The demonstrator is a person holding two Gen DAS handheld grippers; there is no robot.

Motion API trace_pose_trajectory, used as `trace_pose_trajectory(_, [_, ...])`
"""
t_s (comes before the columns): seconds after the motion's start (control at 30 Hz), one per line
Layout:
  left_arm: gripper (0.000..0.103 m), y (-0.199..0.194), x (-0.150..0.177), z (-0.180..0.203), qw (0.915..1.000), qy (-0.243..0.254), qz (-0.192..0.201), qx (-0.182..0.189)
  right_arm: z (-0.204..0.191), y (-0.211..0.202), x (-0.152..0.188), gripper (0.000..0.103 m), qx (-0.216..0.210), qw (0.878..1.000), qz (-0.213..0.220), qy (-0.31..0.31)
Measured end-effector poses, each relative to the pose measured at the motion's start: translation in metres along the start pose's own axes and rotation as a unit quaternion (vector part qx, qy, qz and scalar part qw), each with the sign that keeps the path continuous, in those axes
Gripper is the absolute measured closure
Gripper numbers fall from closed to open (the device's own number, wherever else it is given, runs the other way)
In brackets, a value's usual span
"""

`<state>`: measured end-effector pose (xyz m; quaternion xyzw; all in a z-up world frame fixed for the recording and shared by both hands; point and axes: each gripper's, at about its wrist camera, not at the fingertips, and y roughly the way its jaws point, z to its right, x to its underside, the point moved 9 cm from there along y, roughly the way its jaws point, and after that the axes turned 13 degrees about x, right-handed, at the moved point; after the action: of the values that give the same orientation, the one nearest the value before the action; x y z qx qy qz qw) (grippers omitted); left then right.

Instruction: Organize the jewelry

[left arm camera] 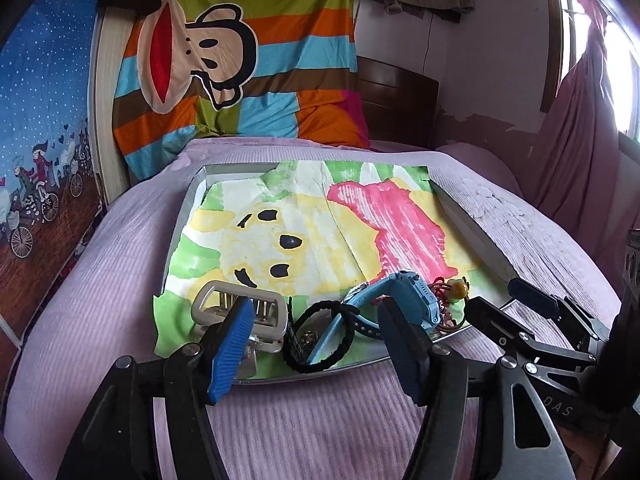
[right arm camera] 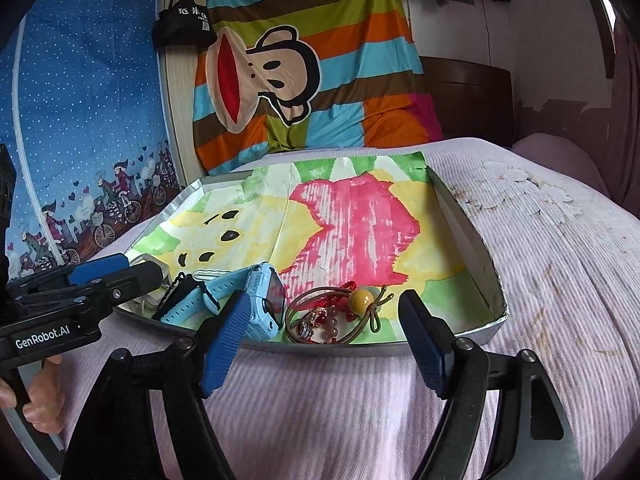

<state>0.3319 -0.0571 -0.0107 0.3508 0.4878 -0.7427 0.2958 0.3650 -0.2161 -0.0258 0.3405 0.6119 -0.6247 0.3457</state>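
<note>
Over the tray's (right arm camera: pixel 480 240) near edge, both grippers (left arm camera: pixel 316 320) (right arm camera: pixel 324 320) hover, fingers wide, before the blue watch (right arm camera: pixel 260 296).

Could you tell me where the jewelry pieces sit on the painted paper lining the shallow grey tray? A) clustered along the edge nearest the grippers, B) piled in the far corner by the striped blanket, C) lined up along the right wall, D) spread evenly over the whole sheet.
A: the light blue plastic watch, the brown elastic hair tie with a yellow bead and the beige hair claw all crowd the near edge of the shallow grey tray.
</note>
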Motion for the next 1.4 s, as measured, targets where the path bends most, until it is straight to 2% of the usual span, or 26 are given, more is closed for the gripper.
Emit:
trace_pose_trajectory(0.03, [0.04,-0.003,0.0,0.0,1.0,-0.002,0.003,0.001,0.0,-0.003,-0.001,0.028,0.0,1.0,0.003,0.001])
trace_pose_trajectory(0.13, [0.026,-0.012,-0.002,-0.002,0.9998,0.0,0.02,-0.004,0.0,-0.012,-0.001,0.023,-0.003,1.0,0.007,0.003])
trace_pose_trajectory(0.3, [0.019,-0.029,0.0,-0.005,0.9993,0.005,0.036,-0.012,0.001,-0.028,-0.002,0.012,-0.005,1.0,0.022,0.007])
trace_pose_trajectory(0.43, [0.005,-0.045,0.004,-0.01,0.9982,-0.001,0.056,-0.022,0.002,-0.041,-0.004,0.009,-0.008,0.999,0.033,0.015])
trace_pose_trajectory(0.5, [0.001,-0.053,0.008,-0.013,0.9974,-0.008,0.066,-0.029,0.003,-0.049,-0.005,0.004,-0.01,0.999,0.04,0.02])
trace_pose_trajectory(0.57, [0.0,-0.06,0.011,-0.015,0.9967,-0.013,0.073,-0.033,0.004,-0.058,-0.005,0.002,-0.009,0.999,0.048,0.021])
trace_pose_trajectory(0.83, [0.0,-0.089,0.02,-0.013,0.9947,-0.002,0.093,-0.043,0.008,-0.094,-0.001,0.002,-0.011,0.997,0.073,0.03])
trace_pose_trajectory(1.1, [0.0,-0.117,0.033,-0.004,0.994,0.005,0.103,-0.038,-0.001,-0.128,0.009,0.002,-0.014,0.996,0.093,0.008])
trace_pose_trajectory(1.4, [0.0,-0.141,0.049,0.005,0.9927,0.023,0.113,-0.034,0.004,-0.157,0.025,0.002,-0.018,0.995,0.095,0.033])
